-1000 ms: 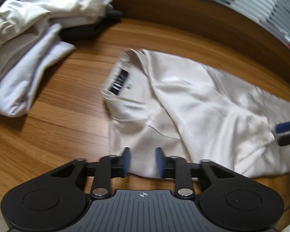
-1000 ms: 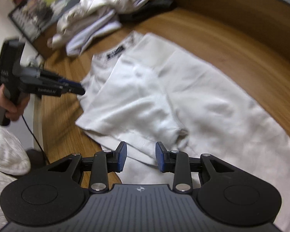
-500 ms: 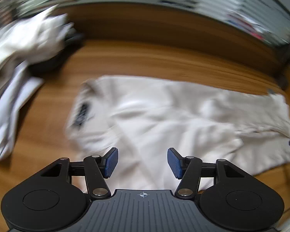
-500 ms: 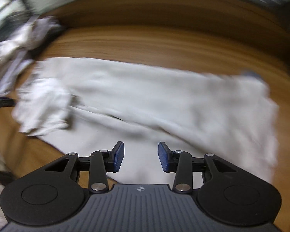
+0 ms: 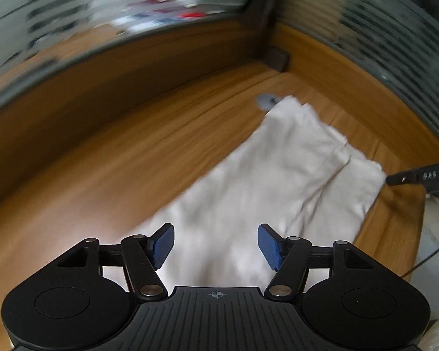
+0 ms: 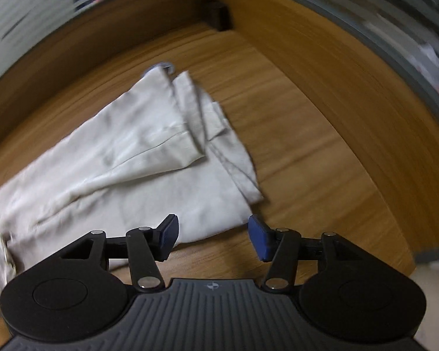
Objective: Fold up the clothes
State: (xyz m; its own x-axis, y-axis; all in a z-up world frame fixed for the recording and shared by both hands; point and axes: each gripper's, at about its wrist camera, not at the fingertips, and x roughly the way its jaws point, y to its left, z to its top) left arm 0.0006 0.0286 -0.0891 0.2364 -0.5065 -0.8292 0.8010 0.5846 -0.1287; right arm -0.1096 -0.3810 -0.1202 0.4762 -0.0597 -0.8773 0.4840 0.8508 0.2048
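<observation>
Left wrist view
- Left gripper: at 6 o'clock, its blue pads set wide apart with nothing between them; the jaws have just been opening.
- Garment: a pale, cream-white cloth, lying flat on the table; it runs from under the jaws up toward 1 o'clock, where its far end lies.
- Garment to tool: the near part fills the gap behind the pads, but no pad presses on it.
- Right gripper: a dark finger tip reaches in from 3 o'clock, close to the garment's right corner; whether it touches is unclear.
- Grey thing: small, blurred, at the garment's far tip, about 12 o'clock.

Right wrist view
- Right gripper: at 6 o'clock, jaws parted and empty; they have just been opening.
- Garment: spread from 9 o'clock across to the centre, with folded layers stacked at its right end; the far corner points to 11 o'clock.
- Garment to tool: its near edge lies just behind the left pad; the right pad stands over bare table.
- Wall: a wooden rim curves round the table from 12 to 3 o'clock.
</observation>
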